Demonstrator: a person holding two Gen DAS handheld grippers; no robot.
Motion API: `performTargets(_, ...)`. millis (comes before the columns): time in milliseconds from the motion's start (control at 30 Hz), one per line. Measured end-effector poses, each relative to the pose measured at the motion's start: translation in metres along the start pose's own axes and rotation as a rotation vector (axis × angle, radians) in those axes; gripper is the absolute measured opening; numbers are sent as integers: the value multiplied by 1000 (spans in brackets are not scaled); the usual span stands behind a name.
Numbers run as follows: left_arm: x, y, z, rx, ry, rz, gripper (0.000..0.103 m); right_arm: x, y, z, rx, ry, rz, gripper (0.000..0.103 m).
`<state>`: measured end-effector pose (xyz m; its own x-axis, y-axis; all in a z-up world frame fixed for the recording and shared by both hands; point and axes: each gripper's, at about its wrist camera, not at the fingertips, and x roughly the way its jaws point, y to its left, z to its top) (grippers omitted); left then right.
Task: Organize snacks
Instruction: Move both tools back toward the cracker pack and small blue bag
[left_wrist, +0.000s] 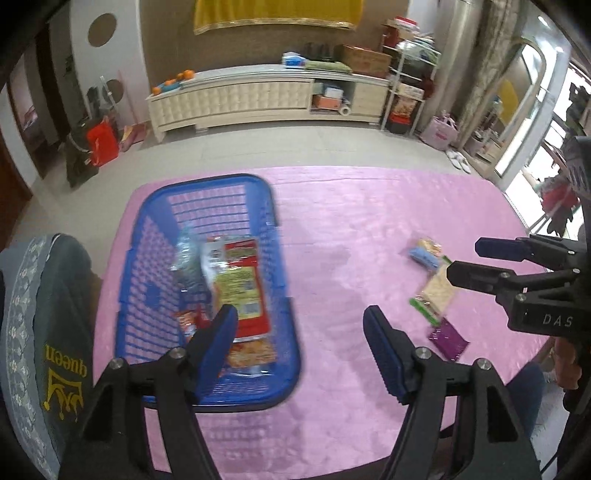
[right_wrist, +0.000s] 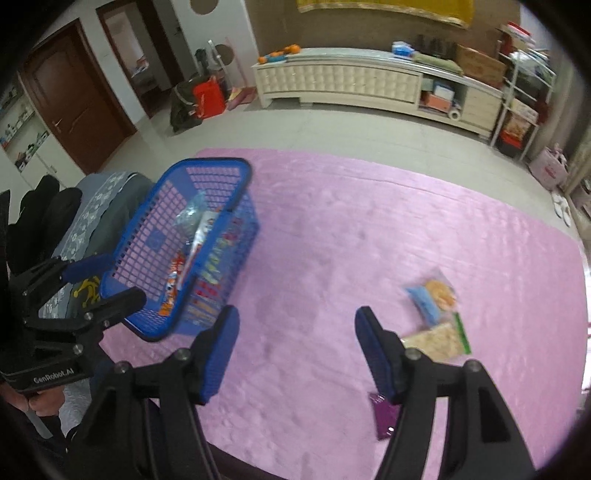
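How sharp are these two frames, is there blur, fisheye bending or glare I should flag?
Left wrist view: blue basket and its snack packets smeared by motion blur, the left gripper crisp; blown-out window at right. Right wrist view: basket and tablecloth softly blurred, the right gripper sharp. Both: strong fisheye bending, dark vignette corners.

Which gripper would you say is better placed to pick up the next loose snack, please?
Right, probably: the right gripper is open beside the purple packet, while the left gripper hangs open by the basket.
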<state>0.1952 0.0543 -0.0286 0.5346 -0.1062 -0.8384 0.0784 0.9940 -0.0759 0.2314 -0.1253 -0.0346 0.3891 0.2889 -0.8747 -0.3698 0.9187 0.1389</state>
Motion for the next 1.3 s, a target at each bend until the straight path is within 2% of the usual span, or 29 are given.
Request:
performTargets(333, 18, -61, 13, 63, 14, -33, 68, -19, -56, -22, 78, -19, -15, 70)
performTargets(767, 66, -123, 24, 135, 90, -66, 68, -4, -124, -48, 152, 33, -46, 70)
performTargets(900, 78, -139, 29, 166, 89, -75, 68, -1, -144, -55, 193, 50, -53, 70)
performTargets(1033, 87, -149, 34, 202, 87, -111, 68, 1, -157, -55, 187, 74, -93, 70)
performTargets(1133, 95, -154, 37, 232, 83, -132, 73, -2, -166, -53, 170, 57, -131, 70)
performTargets(1300, 112, -165, 43, 268, 82, -151, 74, 4, -177, -54, 142, 34, -175, 70)
